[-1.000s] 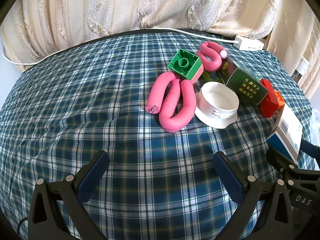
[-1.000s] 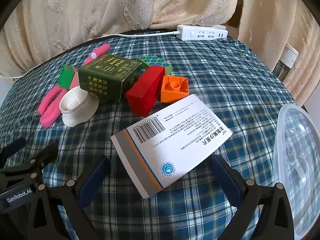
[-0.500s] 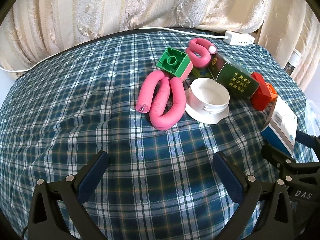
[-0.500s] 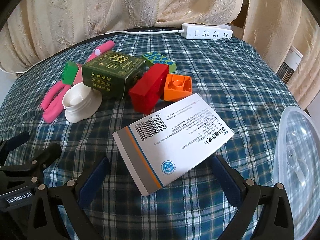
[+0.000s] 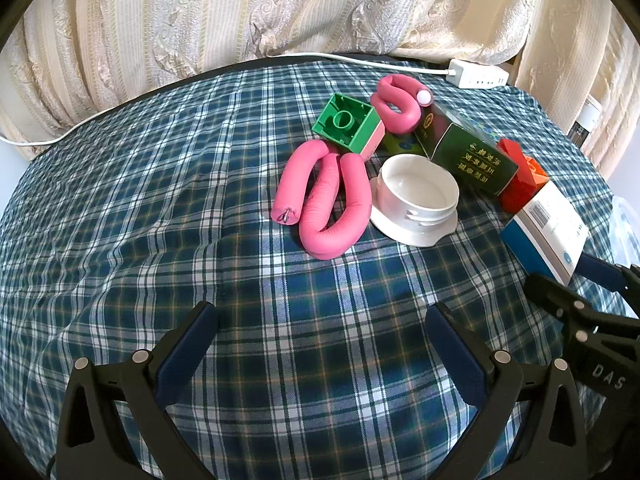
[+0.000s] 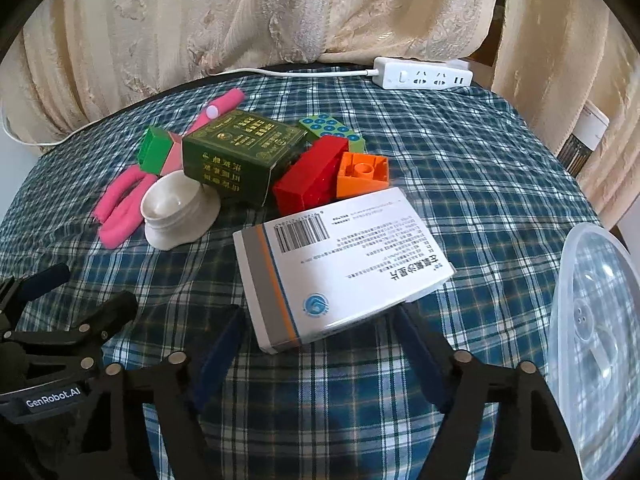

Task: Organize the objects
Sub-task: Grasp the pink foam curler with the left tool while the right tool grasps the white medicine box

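A white medicine box [image 6: 344, 268] lies on the plaid cloth just ahead of my right gripper [image 6: 316, 344], whose jaws stand apart on either side of its near end, narrower than before; contact is unclear. The box also shows in the left wrist view [image 5: 546, 232]. Behind it sit a red brick [image 6: 310, 178], an orange brick [image 6: 362, 174], a dark green box [image 6: 240, 156], a white cup-like lid [image 6: 176, 210], pink foam rollers [image 5: 324, 204] and a green brick [image 5: 348, 126]. My left gripper [image 5: 320, 344] is open and empty over bare cloth.
A clear plastic container lid [image 6: 592, 340] lies at the right edge. A white power strip [image 6: 422, 74] with its cable lies at the table's back edge. Cream curtains hang behind. A green dotted brick [image 6: 334, 130] lies behind the red one.
My right gripper has moved forward to the white box and its jaws have narrowed around the box's near end. The left gripper has drifted slightly and stays open.
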A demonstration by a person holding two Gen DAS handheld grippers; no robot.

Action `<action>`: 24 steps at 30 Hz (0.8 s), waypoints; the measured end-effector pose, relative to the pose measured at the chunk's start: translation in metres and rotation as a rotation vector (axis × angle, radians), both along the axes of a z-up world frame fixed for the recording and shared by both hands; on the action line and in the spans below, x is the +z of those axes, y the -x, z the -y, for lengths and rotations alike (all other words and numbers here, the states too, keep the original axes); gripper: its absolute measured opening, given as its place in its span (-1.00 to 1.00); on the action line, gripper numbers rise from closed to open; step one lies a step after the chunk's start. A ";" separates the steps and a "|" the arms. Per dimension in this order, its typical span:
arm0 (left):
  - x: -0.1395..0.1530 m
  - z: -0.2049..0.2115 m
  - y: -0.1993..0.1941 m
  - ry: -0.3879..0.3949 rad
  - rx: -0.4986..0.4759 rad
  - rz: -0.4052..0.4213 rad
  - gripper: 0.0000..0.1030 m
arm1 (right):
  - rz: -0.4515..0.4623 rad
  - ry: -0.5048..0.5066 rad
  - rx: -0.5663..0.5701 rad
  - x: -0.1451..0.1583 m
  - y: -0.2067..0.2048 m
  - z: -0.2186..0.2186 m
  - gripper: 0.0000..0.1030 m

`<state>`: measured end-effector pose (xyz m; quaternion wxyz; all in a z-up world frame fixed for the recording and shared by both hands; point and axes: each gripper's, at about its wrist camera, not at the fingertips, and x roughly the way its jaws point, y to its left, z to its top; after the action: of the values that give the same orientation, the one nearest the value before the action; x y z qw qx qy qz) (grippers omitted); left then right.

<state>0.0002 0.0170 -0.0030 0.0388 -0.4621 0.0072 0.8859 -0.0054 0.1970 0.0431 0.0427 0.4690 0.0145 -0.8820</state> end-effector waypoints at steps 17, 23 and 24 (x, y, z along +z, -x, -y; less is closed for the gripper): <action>0.011 0.017 0.004 -0.013 0.035 -0.006 0.68 | 0.001 0.116 0.023 0.003 -0.004 -0.008 0.27; 0.018 0.015 0.017 0.033 0.033 -0.015 0.68 | -0.007 0.122 0.017 0.004 0.003 -0.011 0.39; 0.019 0.015 0.022 0.038 0.035 -0.014 0.68 | -0.009 0.124 0.017 0.004 0.004 -0.011 0.39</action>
<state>-0.0215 0.0024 0.0156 0.0145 -0.4568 0.0162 0.8893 -0.0090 0.2082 0.0474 0.0793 0.4614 -0.0359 -0.8829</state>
